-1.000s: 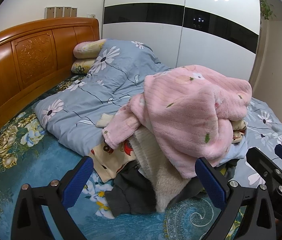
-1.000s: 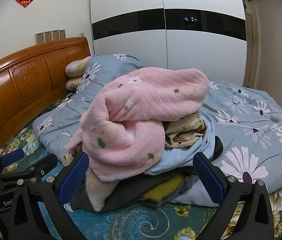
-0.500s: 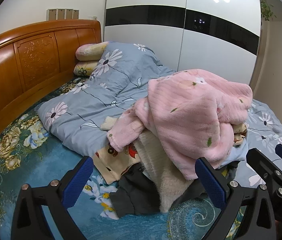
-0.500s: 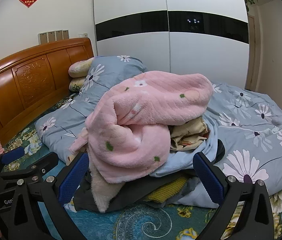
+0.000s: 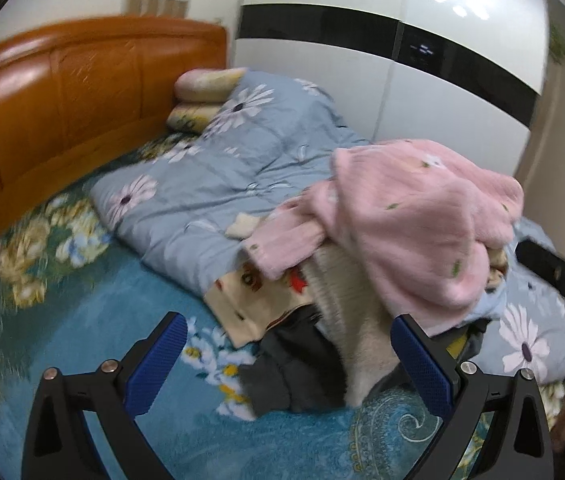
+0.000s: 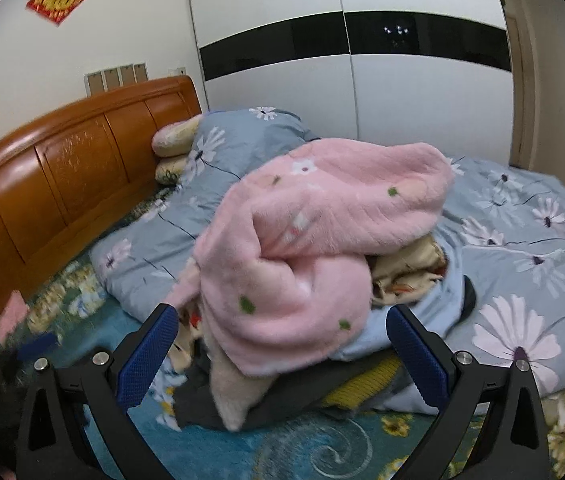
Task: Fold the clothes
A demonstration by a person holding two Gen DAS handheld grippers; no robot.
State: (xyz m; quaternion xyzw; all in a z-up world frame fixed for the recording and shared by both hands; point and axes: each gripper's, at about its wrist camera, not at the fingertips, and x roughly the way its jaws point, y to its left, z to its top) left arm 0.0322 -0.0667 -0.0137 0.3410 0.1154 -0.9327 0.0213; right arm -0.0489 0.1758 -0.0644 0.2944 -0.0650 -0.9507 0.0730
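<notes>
- Sitting on top of the clothes pile (image 6: 282,320) mid-bed is the pink fleece garment (image 6: 322,240), bunched up and draping over everything under it, w/ the blue floral duvet (image 6: 522,260) spreading out behind and to the right.
- Hanging wide apart is the left gripper (image 5: 288,354), nothing between its blue pads, pointing at the pile's near-left side but apart from it.
- Gaping just the same is the right gripper (image 6: 282,346), empty, aiming at the pink fleece's lower front edge; not touching it as far as I can tell.
- Looking thick, plushy and very floppy, that fleece is prob. light-ish but bulky; it's going to sag and drag when lifted, not slippery.
- Sticking out toward the left is a sleeve cuff (image 5: 282,248), which is looking like the easiest pinch spot; a hem edge or shoulder seam would be better than a fat fold, which the fingers may not bite fully.
- Lying under it are a cream fuzzy piece (image 5: 358,320), a dark grey garment (image 5: 294,368) and a cartoon-print cloth (image 5: 250,300), so lifting the pink one may be snagging or tugging those along.
</notes>
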